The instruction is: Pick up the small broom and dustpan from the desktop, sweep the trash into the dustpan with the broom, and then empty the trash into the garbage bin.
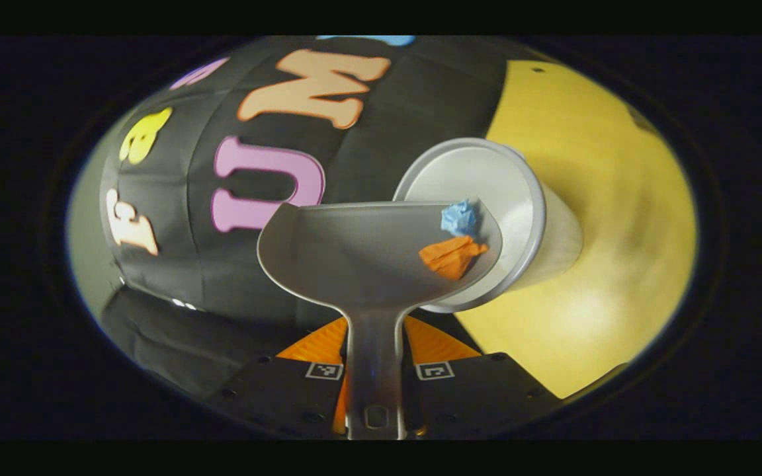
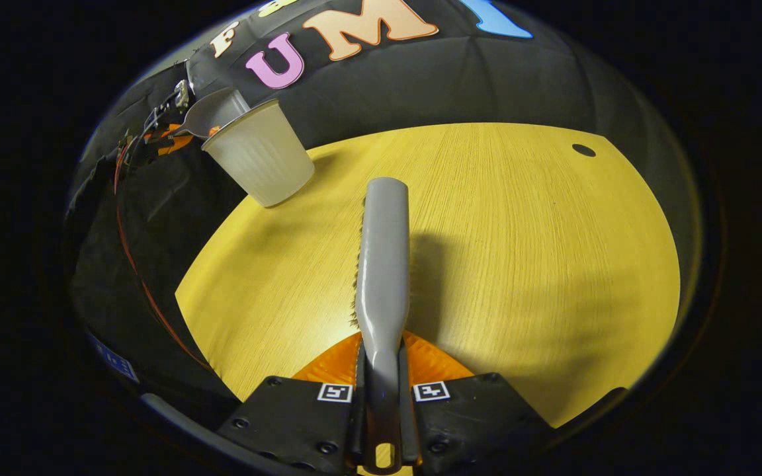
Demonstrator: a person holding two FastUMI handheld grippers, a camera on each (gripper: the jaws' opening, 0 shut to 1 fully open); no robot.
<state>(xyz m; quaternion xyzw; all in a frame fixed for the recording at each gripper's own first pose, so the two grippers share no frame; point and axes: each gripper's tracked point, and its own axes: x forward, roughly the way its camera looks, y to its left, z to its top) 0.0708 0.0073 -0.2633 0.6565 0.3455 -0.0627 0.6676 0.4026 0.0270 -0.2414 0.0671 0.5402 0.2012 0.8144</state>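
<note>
Two scraps of trash, a blue paper wad (image 1: 458,217) and an orange paper wad (image 1: 452,256), sit at the far right corner of the dustpan (image 1: 368,254), right at its lip, and that lip overlaps the open mouth of the garbage bin (image 1: 487,198); your left gripper (image 1: 376,390) pinches the dustpan's handle between both fingers, and the pan looks tilted toward the bin; in the right gripper view the same bin (image 2: 263,158) stands near the far left edge of the wooden surface (image 2: 520,264), with the dustpan (image 2: 212,114) poised at its rim.

Your main risk, as I judge it, is a miss; only the right part of the pan's lip lies over the bin's mouth, so if you roll the pan the wrong way the wads could slide along the lip and drop outside, onto the surface or off its edge; tip toward the corner where they already sit.

The bin looks light and stands close to the surface's edge; if you knock its rim with the pan, it may topple or skid off.

Your right gripper (image 2: 381,396) is pressed tight on the handle of the small broom (image 2: 384,258), which hangs above the surface well apart from the bin; keep it there, since a swing leftward could strike the bin while you pour.
</note>
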